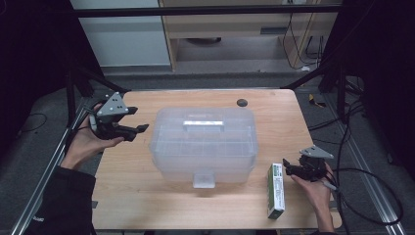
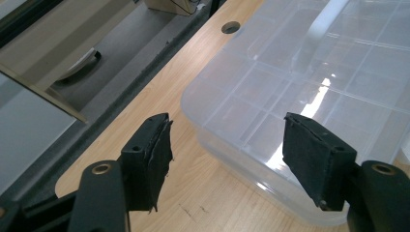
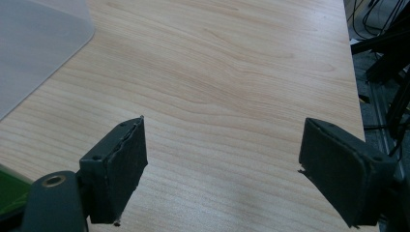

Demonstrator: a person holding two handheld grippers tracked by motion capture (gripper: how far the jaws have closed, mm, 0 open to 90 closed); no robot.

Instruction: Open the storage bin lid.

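Note:
A translucent plastic storage box (image 1: 203,142) with a closed lid, a top handle and a front latch stands in the middle of the wooden table (image 1: 147,196). My left gripper (image 1: 140,119) hovers open just left of the box, jaws pointing at its left end. In the left gripper view the box (image 2: 314,96) lies ahead and to the right of my open left gripper (image 2: 237,159). A green and white carton (image 1: 276,190) lies flat at the front right. My right gripper (image 1: 288,169) is beside its upper end; the right gripper view shows that gripper (image 3: 232,164) open over bare wood.
A dark round hole (image 1: 242,103) sits in the table behind the box. The box corner (image 3: 38,43) and a sliver of the green carton (image 3: 9,191) edge the right gripper view. Cables (image 1: 362,196) trail off the table's right side. Metal frame rails flank the table.

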